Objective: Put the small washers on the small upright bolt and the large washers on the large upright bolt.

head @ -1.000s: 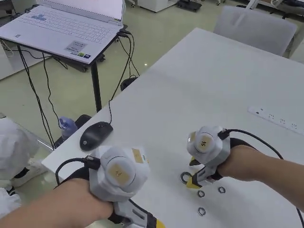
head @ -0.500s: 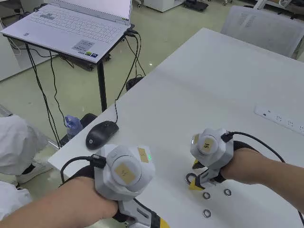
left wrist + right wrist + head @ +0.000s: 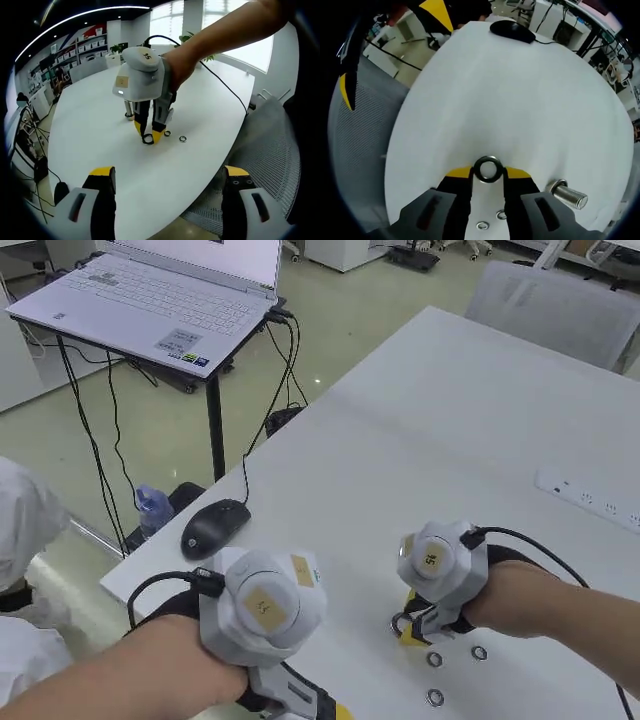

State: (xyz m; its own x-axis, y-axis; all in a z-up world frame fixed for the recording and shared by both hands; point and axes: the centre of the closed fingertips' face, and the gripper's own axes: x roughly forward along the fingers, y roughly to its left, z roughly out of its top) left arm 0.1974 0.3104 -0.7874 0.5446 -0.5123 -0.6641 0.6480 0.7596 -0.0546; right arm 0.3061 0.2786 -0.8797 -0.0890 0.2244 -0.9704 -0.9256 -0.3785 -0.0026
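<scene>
The right gripper (image 3: 405, 628), in a hand (image 3: 510, 592) above the desk (image 3: 420, 420), tilts down with its 2 fingers pinching a large washer (image 3: 487, 159). The left gripper (image 3: 168, 173) hovers at the desk's near edge, fingers spread wide.

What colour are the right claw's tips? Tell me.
Yellow. Best seen in the right gripper view, where the right claw grips a dark washer.

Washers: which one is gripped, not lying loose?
The large dark washer between the right gripper's fingers; the small washers lie loose on the table.
</scene>
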